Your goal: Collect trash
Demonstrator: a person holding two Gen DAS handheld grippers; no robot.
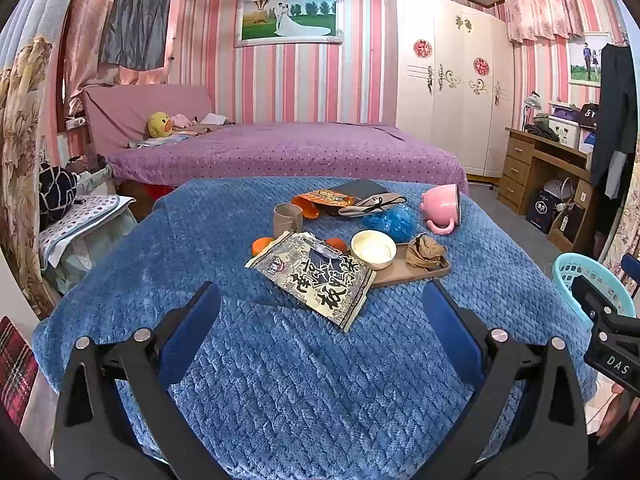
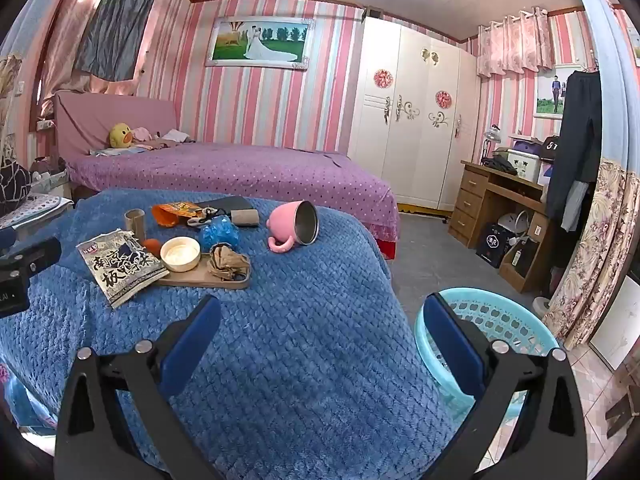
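Starting with both tools empty, you hold the left gripper (image 1: 320, 312) and right gripper (image 2: 320, 320) spread wide over the blue blanket (image 1: 280, 380), nothing between the fingers. The trash lies around the wooden tray (image 1: 416, 274): the printed wrapper (image 1: 316, 276) overlaps the tray's near-left edge, the orange packet (image 1: 320, 202) lies beyond it, the blue plastic wad (image 1: 390, 218) just behind it, the crumpled brown wad (image 1: 425, 255) on its right end. Take the wrapper first, I judge; come in low along its free near corner so the white bowl (image 1: 373, 249) stays put. Only the right view shows the basket (image 2: 500, 320) fully, off the blanket's edge well right of the tray, and the pink mug's (image 2: 294, 229) open mouth.
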